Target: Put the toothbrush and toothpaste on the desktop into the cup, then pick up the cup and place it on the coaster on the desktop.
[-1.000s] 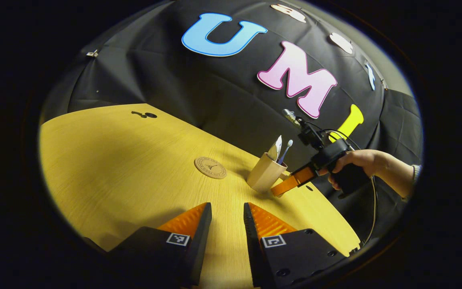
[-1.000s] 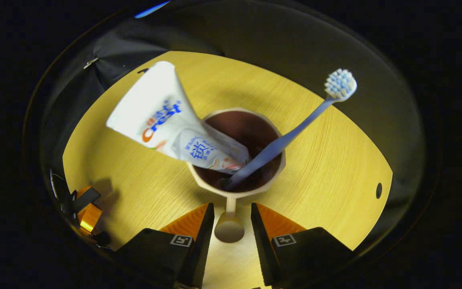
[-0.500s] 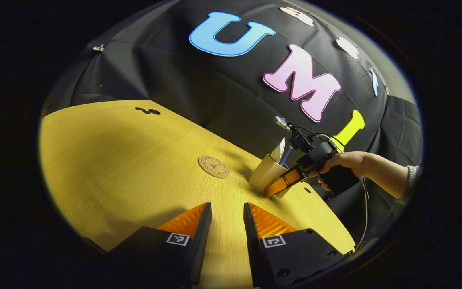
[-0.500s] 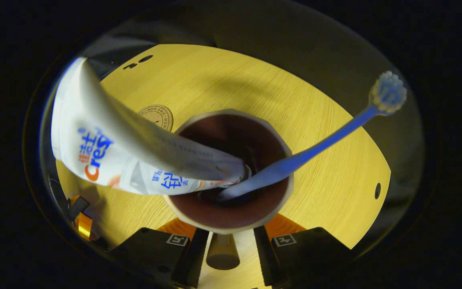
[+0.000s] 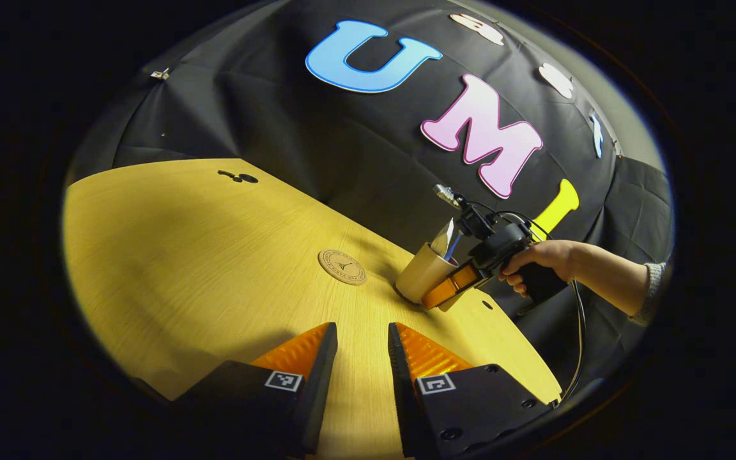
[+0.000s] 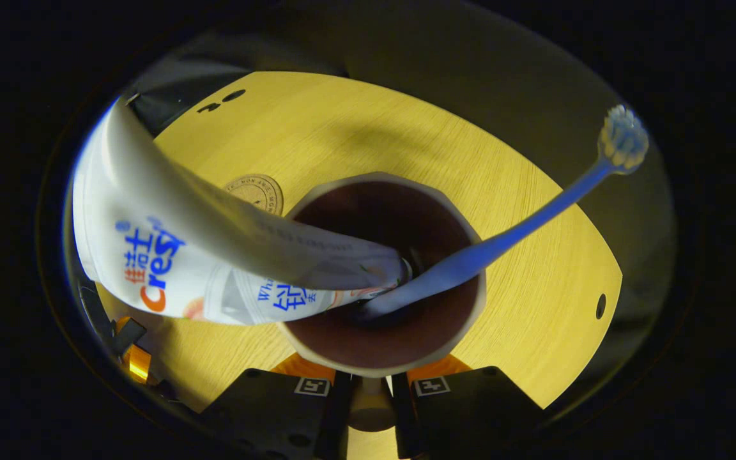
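We saw the right gripper (image 6: pixel 371 399) clenched on the cup (image 6: pixel 384 367) handle; the left gripper (image 5: pixel 361 358) hung released.

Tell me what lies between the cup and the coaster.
Only bare yellow wooden desktop between the beige cup and the round cork coaster, seen in the left gripper view.

The setting is a staged recording booth, not a lived-in home. A black cloth wall (image 5: pixel 317 147) encloses a pale wooden surface (image 5: pixel 202 255) with cable holes (image 5: pixel 238 177). Lighting is dim and directional. A cabled handheld gripper (image 5: pixel 448 295) indicates data-collection work.
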Motion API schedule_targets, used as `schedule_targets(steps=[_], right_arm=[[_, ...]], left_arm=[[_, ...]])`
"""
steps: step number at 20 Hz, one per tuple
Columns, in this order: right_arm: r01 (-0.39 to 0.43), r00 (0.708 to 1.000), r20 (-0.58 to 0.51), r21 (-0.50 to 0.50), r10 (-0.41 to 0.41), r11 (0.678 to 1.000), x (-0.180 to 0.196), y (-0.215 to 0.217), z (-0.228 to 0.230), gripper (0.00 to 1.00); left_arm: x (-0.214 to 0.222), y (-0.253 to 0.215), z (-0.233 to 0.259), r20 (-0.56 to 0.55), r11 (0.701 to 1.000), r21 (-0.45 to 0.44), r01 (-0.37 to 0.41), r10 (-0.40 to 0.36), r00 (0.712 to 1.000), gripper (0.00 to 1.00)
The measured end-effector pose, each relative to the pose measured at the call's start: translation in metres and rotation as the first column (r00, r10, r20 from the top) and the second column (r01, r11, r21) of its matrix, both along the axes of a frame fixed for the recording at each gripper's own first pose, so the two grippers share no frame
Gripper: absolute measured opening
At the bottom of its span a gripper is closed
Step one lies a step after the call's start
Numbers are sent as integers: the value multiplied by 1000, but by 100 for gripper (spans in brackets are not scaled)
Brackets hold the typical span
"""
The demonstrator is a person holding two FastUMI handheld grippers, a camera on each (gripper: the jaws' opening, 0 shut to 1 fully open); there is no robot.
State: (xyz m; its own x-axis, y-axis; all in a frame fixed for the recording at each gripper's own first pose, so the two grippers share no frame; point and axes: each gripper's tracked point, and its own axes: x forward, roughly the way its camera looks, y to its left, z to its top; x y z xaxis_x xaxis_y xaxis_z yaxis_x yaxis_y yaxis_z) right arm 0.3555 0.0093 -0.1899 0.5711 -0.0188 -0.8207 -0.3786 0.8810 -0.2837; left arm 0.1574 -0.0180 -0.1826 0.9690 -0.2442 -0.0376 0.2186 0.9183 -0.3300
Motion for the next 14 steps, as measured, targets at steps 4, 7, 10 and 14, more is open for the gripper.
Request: schedule_targets(steps=[4, 7, 10, 14], right_arm=[[-38, 999, 19, 16, 38, 999, 4, 35, 7, 32], [-76, 997, 3, 26, 76, 997, 5, 68, 0, 32], [-103, 995, -10, 10, 103, 995, 7, 90, -8, 37], [-124, 992, -16, 8, 124, 992, 11, 116, -14, 33]], left_arm=[[-2, 9, 3, -2, 1000, -12, -5, 5, 1000, 51], [-4, 22, 8, 7, 999, -28, -23, 23, 1000, 51], [-7, 34, 11, 8, 998, -47, -36, 36, 999, 51], [-5, 45, 10, 6, 997, -59, -50, 50, 999, 51]])
